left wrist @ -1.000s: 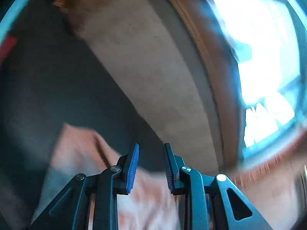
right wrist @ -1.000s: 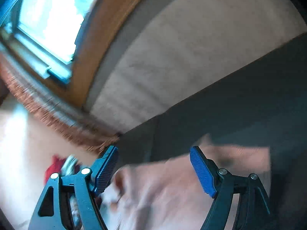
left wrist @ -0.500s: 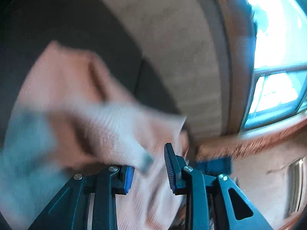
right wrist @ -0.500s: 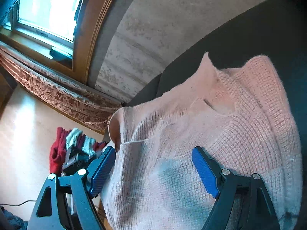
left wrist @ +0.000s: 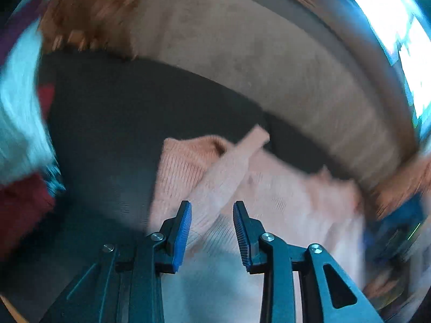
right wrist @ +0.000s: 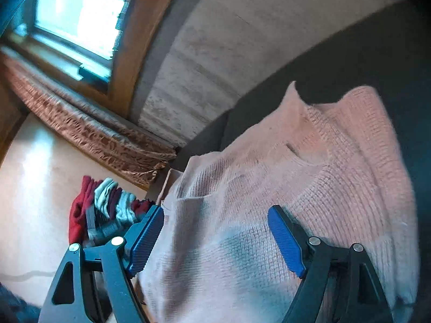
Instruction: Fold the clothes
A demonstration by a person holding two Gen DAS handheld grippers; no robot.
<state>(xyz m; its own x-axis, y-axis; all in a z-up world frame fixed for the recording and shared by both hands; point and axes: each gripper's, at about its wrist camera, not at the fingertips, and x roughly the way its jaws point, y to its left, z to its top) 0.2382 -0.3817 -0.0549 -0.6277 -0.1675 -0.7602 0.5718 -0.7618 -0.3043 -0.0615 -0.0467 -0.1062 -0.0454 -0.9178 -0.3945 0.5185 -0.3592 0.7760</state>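
a pale pink knit sweater (right wrist: 309, 188) lies spread on the dark sofa seat (left wrist: 113, 134).

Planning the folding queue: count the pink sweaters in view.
1. The pink knit sweater lies spread on the dark sofa, ahead of both grippers. The heap of red and white clothes on the floor may hide more.

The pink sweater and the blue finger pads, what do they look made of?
Pink sweater: soft knit, likely wool or acrylic; visible stitch rows and fuzzy edges. Blue finger pads: probably rubber or plastic, matte; the left-wrist view shows fine ridges.
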